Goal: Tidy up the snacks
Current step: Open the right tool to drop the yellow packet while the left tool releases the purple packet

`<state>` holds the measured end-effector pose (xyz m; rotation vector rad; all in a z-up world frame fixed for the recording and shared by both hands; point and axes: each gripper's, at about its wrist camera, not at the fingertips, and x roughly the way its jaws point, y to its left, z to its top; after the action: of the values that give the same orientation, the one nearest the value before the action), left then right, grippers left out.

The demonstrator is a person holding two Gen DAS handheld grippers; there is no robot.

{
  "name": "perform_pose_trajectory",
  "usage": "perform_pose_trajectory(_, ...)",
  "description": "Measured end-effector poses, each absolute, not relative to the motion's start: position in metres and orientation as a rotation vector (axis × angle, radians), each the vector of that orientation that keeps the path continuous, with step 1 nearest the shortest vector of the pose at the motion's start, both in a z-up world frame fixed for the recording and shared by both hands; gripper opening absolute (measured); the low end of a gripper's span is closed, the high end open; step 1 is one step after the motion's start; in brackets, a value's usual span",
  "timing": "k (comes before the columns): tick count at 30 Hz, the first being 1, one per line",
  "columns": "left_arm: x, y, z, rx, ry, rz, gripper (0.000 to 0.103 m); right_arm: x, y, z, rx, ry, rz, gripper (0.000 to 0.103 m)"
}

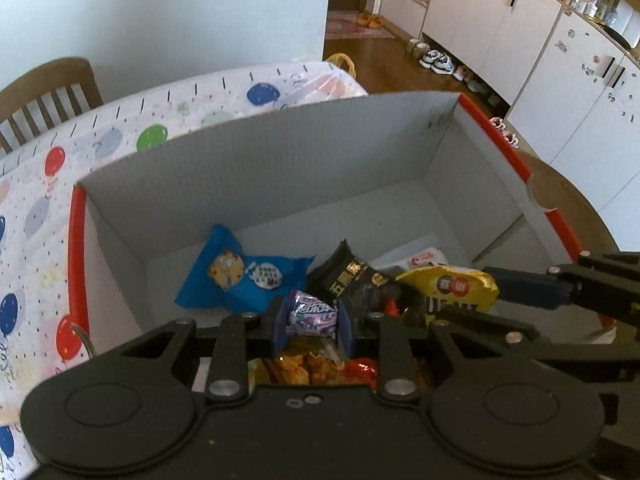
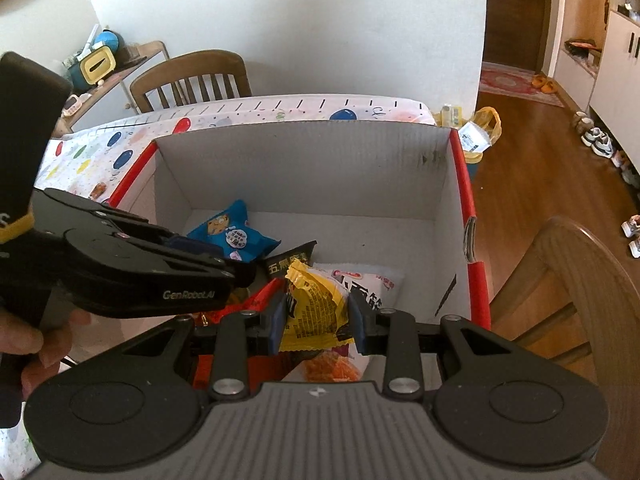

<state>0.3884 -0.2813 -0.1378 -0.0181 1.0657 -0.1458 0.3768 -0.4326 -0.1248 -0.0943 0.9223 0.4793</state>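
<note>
A white cardboard box with red edges stands on the table and holds several snacks. My left gripper is shut on a small purple candy packet just above the box's near end. My right gripper is shut on a yellow snack packet, also over the box; the packet shows in the left wrist view too. In the box lie a blue cookie packet, a black packet and a white bag. The left gripper shows from the side in the right wrist view.
The table wears a balloon-print cloth. Wooden chairs stand behind and at the right. White cabinets and shoes line the wooden floor. Orange and red snack packets lie under my left gripper.
</note>
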Motion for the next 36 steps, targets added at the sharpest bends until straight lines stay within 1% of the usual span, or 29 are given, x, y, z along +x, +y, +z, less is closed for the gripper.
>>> perform_pose_trajectory(6, 0.389, -0.277, -0.141, -0.035, 1.086, -0.113, 0.026, 0.376, -0.434, -0.122, -0.084, 0.923, 0.496, 0.033)
perform_pose_trajectory(8, 0.389, -0.276, -0.139, -0.05, 1.085, -0.113, 0.026, 0.374, -0.434, -0.12, -0.085, 0.92, 0.499, 0.041)
perform_pose_trajectory(9, 0.388, -0.275, -0.138, -0.055, 1.083, -0.112, 0.026, 0.373, -0.434, -0.118, -0.085, 0.914, 0.497, 0.05)
perform_pose_trajectory(10, 0.388, -0.274, -0.137, -0.059, 1.082, -0.111, 0.026, 0.372, -0.434, -0.117, -0.083, 0.908, 0.495, 0.054)
perform_pose_trajectory(27, 0.365, -0.263, -0.113, -0.101, 1.032, -0.107, 0.029, 0.353, -0.439, -0.087, -0.073, 0.852, 0.518, 0.057)
perform_pose_trajectory(36, 0.345, -0.255, -0.097, -0.076, 0.966, -0.12, 0.03, 0.339, -0.44, -0.069, -0.068, 0.818, 0.525, 0.057)
